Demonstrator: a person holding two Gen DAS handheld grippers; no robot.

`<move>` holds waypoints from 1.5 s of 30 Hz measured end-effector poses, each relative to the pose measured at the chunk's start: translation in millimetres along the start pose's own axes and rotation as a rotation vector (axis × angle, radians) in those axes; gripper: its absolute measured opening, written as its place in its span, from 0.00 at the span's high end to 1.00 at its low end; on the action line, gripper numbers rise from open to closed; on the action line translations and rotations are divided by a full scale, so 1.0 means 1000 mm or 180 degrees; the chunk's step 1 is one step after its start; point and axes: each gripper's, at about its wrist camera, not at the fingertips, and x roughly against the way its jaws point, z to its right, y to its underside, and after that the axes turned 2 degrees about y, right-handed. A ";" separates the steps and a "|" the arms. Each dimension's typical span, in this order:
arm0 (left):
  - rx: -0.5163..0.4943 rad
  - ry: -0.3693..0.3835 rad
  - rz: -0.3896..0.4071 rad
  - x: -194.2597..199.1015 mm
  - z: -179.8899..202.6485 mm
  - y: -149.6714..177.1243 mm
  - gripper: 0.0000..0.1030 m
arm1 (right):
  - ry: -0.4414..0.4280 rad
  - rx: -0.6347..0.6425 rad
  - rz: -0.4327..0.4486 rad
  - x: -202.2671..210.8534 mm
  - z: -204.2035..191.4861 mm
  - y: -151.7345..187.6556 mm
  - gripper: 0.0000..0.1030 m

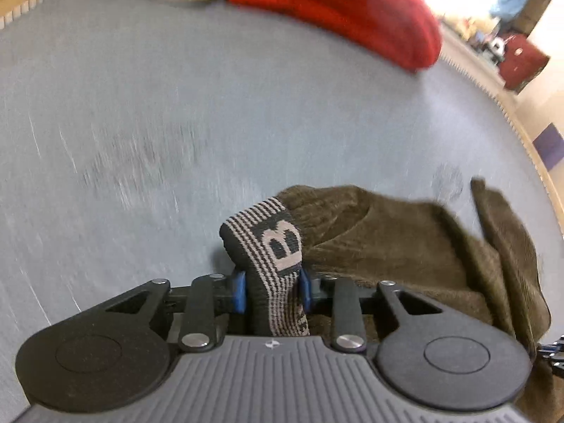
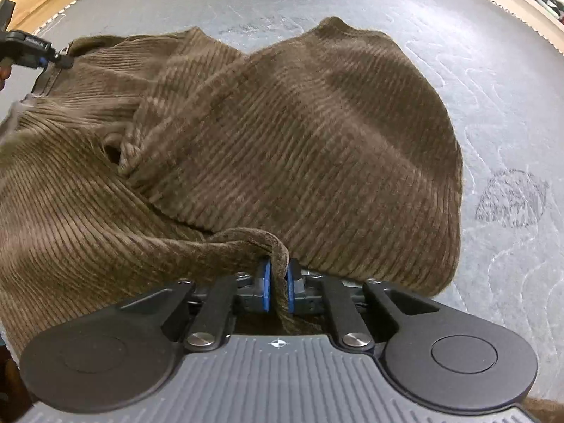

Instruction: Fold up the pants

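Brown corduroy pants [image 2: 299,134] rumpled on a grey quilted mattress [image 2: 493,112], left claw [image 1: 271,290] clamped on the striped waistband [image 1: 268,246], right claw [image 2: 278,287] pinched tight on a corduroy fold, red cloth [image 1: 352,7], perhaps another garment, at the far edge.

Brown corduroy pants [image 2: 282,134] lie rumpled on the grey mat ahead of the right claw [image 2: 276,283], striped waistband [image 1: 271,257] pinched in the left claw [image 1: 271,290].
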 end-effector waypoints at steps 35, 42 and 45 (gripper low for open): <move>-0.0754 -0.0310 -0.1194 0.050 -0.048 0.101 0.63 | 0.1265 -0.2539 0.1011 0.135 0.107 0.086 0.51; -0.1526 -0.0570 -0.1425 0.092 -0.030 0.117 0.68 | 0.1769 -0.3101 0.0733 0.148 0.147 0.169 0.51; -0.1798 -0.0887 -0.1621 0.083 -0.019 0.135 0.66 | 0.1852 -0.3240 0.0646 0.148 0.158 0.198 0.51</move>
